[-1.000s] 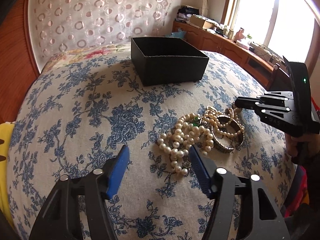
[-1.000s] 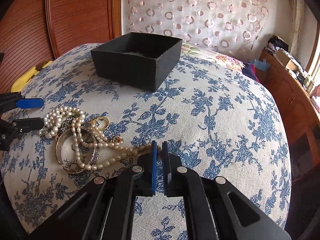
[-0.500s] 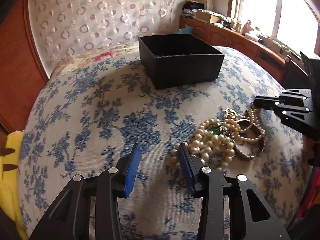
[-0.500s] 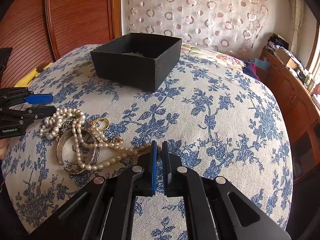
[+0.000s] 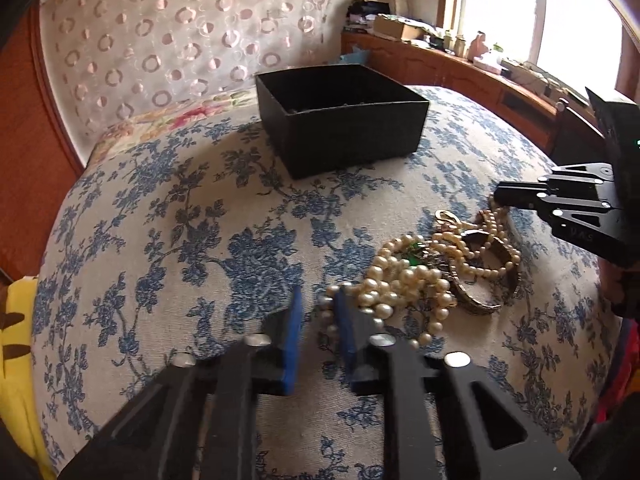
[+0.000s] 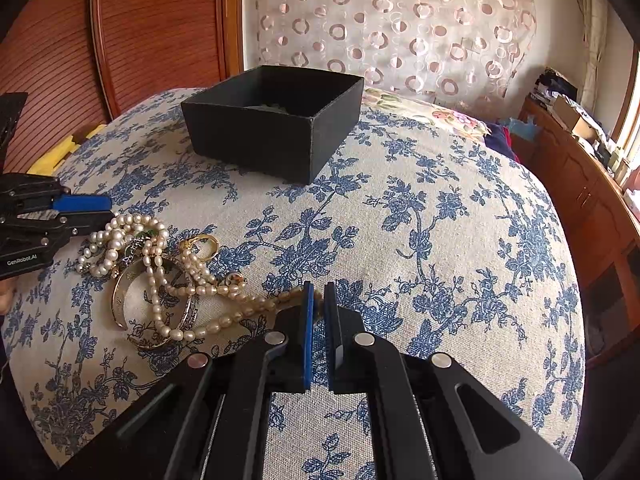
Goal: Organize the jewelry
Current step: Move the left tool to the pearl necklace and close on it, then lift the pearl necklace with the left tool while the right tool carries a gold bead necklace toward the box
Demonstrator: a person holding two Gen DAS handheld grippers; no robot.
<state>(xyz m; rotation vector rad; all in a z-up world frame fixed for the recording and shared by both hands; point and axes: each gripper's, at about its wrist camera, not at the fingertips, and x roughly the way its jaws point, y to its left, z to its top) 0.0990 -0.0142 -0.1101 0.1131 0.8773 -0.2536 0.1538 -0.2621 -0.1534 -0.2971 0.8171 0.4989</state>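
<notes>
A tangle of pearl necklaces (image 5: pixel 404 280) (image 6: pixel 132 240), a metal bangle (image 6: pixel 128 300) (image 5: pixel 480 296) and a gold ring (image 6: pixel 202 244) lies on the blue floral cloth. An open black box (image 5: pixel 340 120) (image 6: pixel 276 120) stands behind it. My left gripper (image 5: pixel 318 312) has narrowed around the pile's near-left pearl loop, a small gap still showing; it also shows in the right wrist view (image 6: pixel 100 212). My right gripper (image 6: pixel 316 300) is shut on the end of a pearl strand (image 6: pixel 240 312); it also shows in the left wrist view (image 5: pixel 500 196).
The cloth covers a rounded cushion (image 6: pixel 440 240). A wooden headboard (image 6: pixel 140 32) and patterned curtain (image 6: pixel 400 20) stand behind. A wooden cabinet (image 5: pixel 460 72) with clutter runs under the window on the right. A yellow object (image 5: pixel 16 360) lies at the left edge.
My left gripper has closed from wide open to a narrow gap and shifted left onto the edge of the pearl pile. My right gripper stays shut on the strand end.
</notes>
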